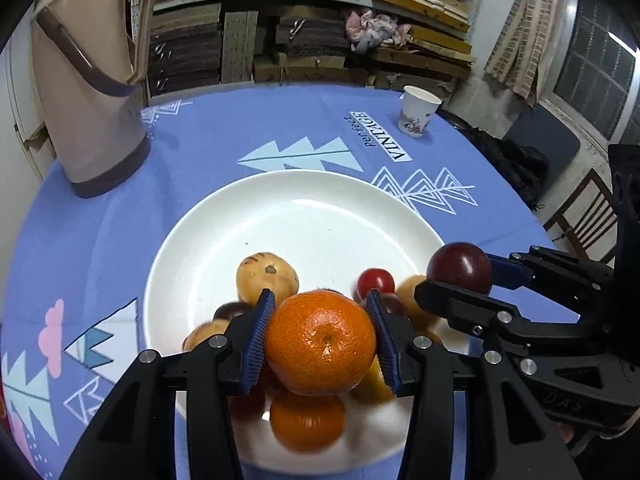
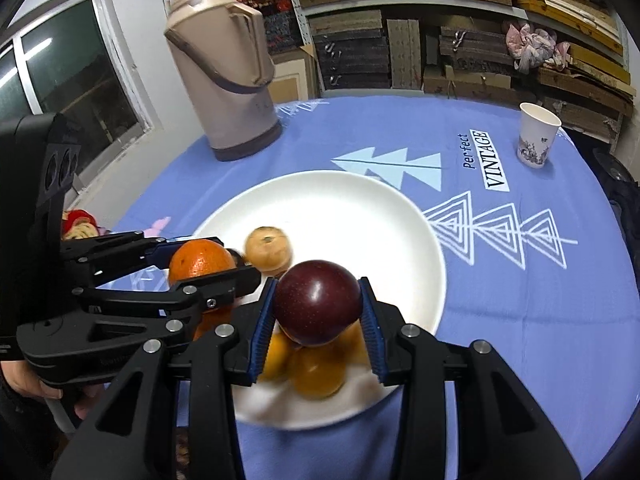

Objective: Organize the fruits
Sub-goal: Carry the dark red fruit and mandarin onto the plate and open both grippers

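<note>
Clamped between our left gripper's [image 1: 320, 334] blue pads, a mandarin [image 1: 320, 342] hangs over the white plate [image 1: 312, 216] of piled fruit; our right gripper [image 2: 318, 312] grasps a dark plum [image 2: 318, 308]. We should carry both level, grips firm, clear of each other.

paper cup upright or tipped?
Upright. The paper cup stands on its base on the blue tablecloth, mouth up; whether anything is inside cannot be told.

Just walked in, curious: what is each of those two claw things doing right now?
Left gripper: fingers shut on the orange, above the white plate.
Right gripper: fingers shut on the dark red plum.
</note>
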`<action>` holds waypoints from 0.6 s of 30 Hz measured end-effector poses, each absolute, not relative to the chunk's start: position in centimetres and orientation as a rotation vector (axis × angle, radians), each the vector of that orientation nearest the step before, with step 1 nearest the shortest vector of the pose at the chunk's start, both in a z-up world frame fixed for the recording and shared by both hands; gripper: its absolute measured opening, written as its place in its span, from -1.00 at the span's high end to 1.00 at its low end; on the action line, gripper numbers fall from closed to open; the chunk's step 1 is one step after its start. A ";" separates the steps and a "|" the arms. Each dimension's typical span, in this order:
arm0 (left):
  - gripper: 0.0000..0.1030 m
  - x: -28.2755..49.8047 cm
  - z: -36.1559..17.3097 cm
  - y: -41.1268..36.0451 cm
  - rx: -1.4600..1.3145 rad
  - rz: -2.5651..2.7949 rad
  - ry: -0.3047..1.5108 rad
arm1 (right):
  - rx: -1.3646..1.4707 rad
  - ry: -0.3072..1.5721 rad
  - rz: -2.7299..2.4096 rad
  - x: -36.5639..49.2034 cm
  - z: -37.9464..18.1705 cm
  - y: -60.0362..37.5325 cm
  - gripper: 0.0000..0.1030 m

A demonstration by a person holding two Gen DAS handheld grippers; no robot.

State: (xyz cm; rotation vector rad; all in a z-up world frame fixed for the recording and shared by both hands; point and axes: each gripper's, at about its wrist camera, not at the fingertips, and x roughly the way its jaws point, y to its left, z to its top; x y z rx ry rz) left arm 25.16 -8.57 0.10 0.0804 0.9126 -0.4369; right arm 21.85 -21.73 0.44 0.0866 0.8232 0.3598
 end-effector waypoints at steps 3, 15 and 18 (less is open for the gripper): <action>0.07 26.3 -0.7 -9.0 0.085 -0.432 0.935 | 0.090 0.844 0.347 23.7 -0.5 -22.3 0.24; -0.71 27.3 0.0 -8.0 0.104 -0.331 0.901 | 0.143 0.857 0.303 25.6 -2.1 -23.9 -0.06; -0.72 26.8 0.6 -7.7 0.092 -0.338 0.891 | 0.124 0.833 0.297 24.6 -1.3 -23.7 -0.08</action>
